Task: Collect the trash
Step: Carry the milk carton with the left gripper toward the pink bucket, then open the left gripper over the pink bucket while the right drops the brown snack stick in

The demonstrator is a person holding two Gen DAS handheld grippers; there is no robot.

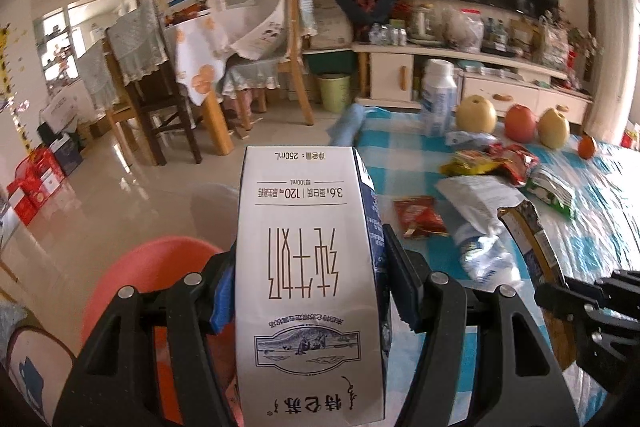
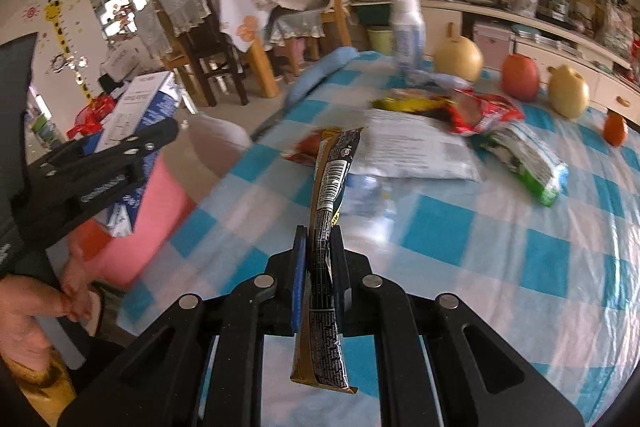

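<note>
Off the tablecloth's left edge, above the pink bin (image 1: 132, 279):
Left gripper (image 1: 308, 283): clamped on milk carton (image 1: 308, 267).
Right gripper (image 2: 318, 255): pinching a dark wrapper (image 2: 326, 227) over the tablecloth (image 2: 480, 267).

We see the bin (image 1: 132, 279) left of the surface (image 2: 500, 267); wrappers (image 2: 416, 147) lie before the fruit (image 2: 520, 77).
</note>
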